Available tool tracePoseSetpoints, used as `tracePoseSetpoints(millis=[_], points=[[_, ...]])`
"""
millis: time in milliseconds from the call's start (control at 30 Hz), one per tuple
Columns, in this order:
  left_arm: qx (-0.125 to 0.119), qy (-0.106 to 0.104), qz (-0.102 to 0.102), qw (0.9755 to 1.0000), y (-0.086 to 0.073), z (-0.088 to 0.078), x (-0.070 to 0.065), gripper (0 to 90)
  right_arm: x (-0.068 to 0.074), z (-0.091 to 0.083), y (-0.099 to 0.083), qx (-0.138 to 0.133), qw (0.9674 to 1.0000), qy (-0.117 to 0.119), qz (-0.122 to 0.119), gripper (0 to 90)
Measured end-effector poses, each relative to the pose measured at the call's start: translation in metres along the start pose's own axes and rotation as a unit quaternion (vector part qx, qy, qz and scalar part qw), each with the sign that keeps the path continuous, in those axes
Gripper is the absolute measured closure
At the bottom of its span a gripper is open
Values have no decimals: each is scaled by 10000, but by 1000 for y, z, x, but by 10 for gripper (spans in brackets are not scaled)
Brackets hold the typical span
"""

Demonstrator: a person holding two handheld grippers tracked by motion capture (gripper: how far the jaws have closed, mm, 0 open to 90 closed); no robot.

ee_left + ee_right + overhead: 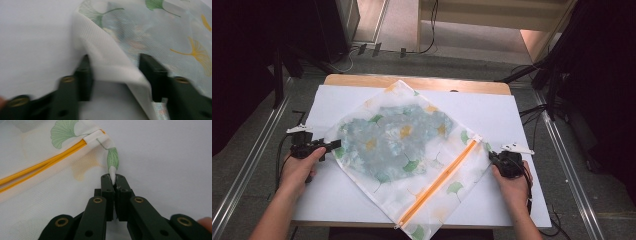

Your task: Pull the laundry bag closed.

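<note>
A white mesh laundry bag [439,165] printed with green and yellow ginkgo leaves lies cornerwise on the white table cover [497,112]. Something blue-grey [397,132] shows through the mesh. An orange zipper [443,179] runs along the bag's near right side. My left gripper [332,146] is at the bag's left corner. In the left gripper view it [116,72] stands open with the folded corner of the bag [110,57] lying between the jaws. My right gripper [492,156] is shut on the bag's right corner; in the right gripper view it [113,180] pinches the mesh tip just past the zipper end [96,137].
A wooden table edge [412,81] shows beyond the white cover. Metal floor rails [254,155] run along both sides. Cables [532,112] and dark stands [557,75] sit on the floor at the right and back.
</note>
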State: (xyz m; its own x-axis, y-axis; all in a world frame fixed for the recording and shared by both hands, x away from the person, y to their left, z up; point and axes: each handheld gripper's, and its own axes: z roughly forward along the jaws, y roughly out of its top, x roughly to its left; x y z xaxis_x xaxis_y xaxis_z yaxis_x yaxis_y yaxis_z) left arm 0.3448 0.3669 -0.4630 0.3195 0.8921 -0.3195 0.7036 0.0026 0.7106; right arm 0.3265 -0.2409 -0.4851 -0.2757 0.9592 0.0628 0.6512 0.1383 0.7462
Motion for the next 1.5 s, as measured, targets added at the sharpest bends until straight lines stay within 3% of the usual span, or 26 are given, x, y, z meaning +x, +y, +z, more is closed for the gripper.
tracePoseSetpoints(millis=[33, 67, 100, 133, 233, 333, 467, 567, 600, 633, 700, 733, 767, 800, 833, 867, 900, 967, 1000, 1067, 1167, 1267, 1367, 1433, 1500], points=[[37, -21, 84, 10000, 0, 1, -2, 570, 0, 0, 0, 0, 10000, 0, 0, 887], [78, -122, 80, 9999, 0, 2, -3, 672, 1, 0, 0, -2, 10000, 3, -18, 888], [167, -370, -76, 9991, 0, 1, 1, 852, 1, -1, 0, -27, 10000, 30, -70, 889], [185, -382, -68, 9991, 0, -1, 1, 879, 1, -1, 0, -31, 10000, 20, -85, 890], [265, -371, 83, 9989, 0, -6, -3, 891, 0, -1, 2, -45, 10000, 18, -8, 891], [741, -380, 294, 9961, -8, -14, -16, 892, -7, 2, 13, -116, 9999, 44, 56, 892], [1125, -717, 211, 9908, -22, -22, -25, 892, -14, 20, 28, -53, 9999, 13, 92, 896], [1281, -1005, 332, 9861, -30, -27, -35, 887, -18, 31, 34, -59, 9989, 97, 459, 855], [1281, -1005, 332, 9861, -30, -27, -35, 868, -19, 32, 34, -95, 9977, 151, 648, 785], [1194, -937, 514, 9871, -35, -29, -38, 811, -20, 31, 34, -131, 9969, 202, 746, 682], [977, -937, 444, 9898, -35, -30, -35, 641, -21, 25, 33, -215, 9959, 231, 849, 510], [977, -937, 444, 9898, -35, -30, -35, 582, -21, 25, 33, -215, 9959, 231, 849, 510], [794, -822, 416, 9926, -33, -30, -30, 534, -21, 14, 29, -198, 9957, 263, 868, 409], [794, -822, 416, 9926, -33, -30, -30, 483, -19, 6, 25, -229, 9964, 202, 792, 409], [679, -661, 445, 9945, -32, -30, -28, 439, -17, -3, 19, -265, 9968, 155, 743, 398], [573, -535, 416, 9961, -31, -29, -26, 439, -17, -3, 19, -265, 9968, 155, 743, 398], [427, -483, 328, 9974, -27, -28, -21, 417, -12, -18, 7, -192, 9970, 286, 690, 375], [366, -485, 234, 9979, -26, -27, -20, 407, -9, -25, 1, -115, 9967, 405, 699, 363], [323, -454, 201, 9982, -23, -23, -18, 402, -2, -38, -10, -36, 9963, 566, 643, 353], [319, -426, 232, 9983, -19, -18, -19, 400, 7, -47, -20, 47, 9961, 675, 559, 325], [275, -350, 299, 9986, -14, -13, -20, 400, 22, -50, -31, 273, 9950, 817, 507, 257], [249, -312, 226, 9989, -9, -11, -20, 433, 38, -48, -36, 406, 9927, 1009, 517, 219], [84, -288, 170, 9994, -5, -13, -20, 471, 57, -46, -36, 426, 9948, 786, 489, 184], [81, -276, 182, 9994, -5, -12, -21, 478, 63, -45, -36, 441, 9944, 830, 492, 158], [214, -238, 402, 9987, -5, -7, -26, 549, 83, -41, -35, 524, 9965, 513, 398, 124]])
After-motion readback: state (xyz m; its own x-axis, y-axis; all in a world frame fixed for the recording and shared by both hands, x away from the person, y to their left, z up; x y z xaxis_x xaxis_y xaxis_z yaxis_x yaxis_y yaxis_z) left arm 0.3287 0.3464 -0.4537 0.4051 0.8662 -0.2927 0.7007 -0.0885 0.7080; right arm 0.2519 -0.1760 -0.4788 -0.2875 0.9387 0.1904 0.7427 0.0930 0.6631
